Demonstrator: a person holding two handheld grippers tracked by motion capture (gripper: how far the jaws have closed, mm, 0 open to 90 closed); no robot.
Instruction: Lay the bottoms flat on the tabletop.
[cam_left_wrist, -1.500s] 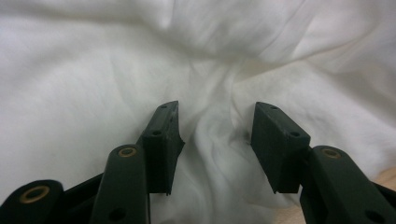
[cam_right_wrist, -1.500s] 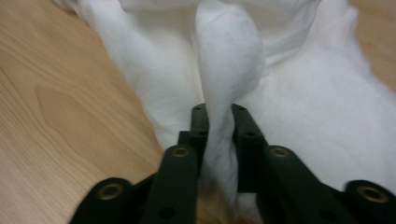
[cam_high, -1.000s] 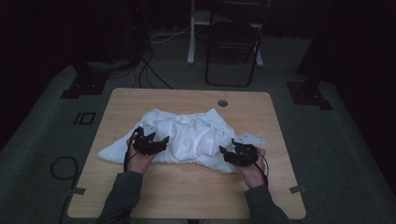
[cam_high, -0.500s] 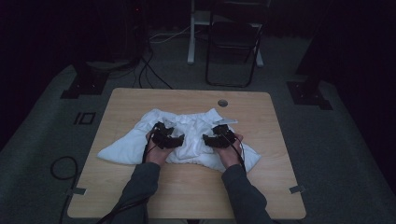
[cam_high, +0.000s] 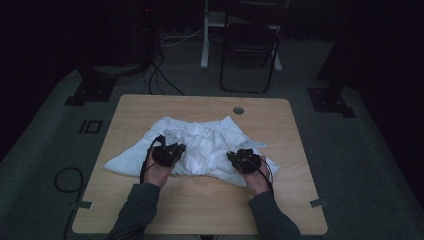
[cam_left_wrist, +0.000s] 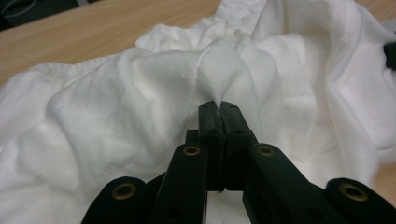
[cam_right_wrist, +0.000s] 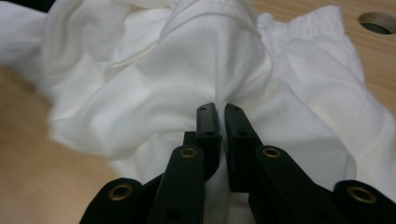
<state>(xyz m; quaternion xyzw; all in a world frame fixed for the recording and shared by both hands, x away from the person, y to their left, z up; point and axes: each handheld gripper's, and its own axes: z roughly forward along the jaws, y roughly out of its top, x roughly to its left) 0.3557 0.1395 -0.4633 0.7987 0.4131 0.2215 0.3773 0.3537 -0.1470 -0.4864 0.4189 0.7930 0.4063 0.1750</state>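
Observation:
A crumpled white garment (cam_high: 205, 142) lies across the middle of the wooden table (cam_high: 200, 200). My left gripper (cam_high: 176, 149) rests on the garment's left part and my right gripper (cam_high: 240, 156) on its near right part. In the left gripper view the jaws of the left gripper (cam_left_wrist: 219, 107) have just been closing and now pinch a raised peak of the white cloth (cam_left_wrist: 116, 93). In the right gripper view the jaws of the right gripper (cam_right_wrist: 219, 111) have also just been closing, and a fold of the cloth (cam_right_wrist: 163, 70) is clamped between them.
A round cable hole (cam_high: 238, 110) sits near the table's far edge and also appears in the right gripper view as the hole (cam_right_wrist: 376, 22). A dark chair (cam_high: 250, 50) stands beyond the table. Cables (cam_high: 65, 177) lie on the floor at the left.
Half a second ago both grippers were close together over the garment's middle. They have since spread apart and drawn back toward the near edge, each with cloth in its jaws.

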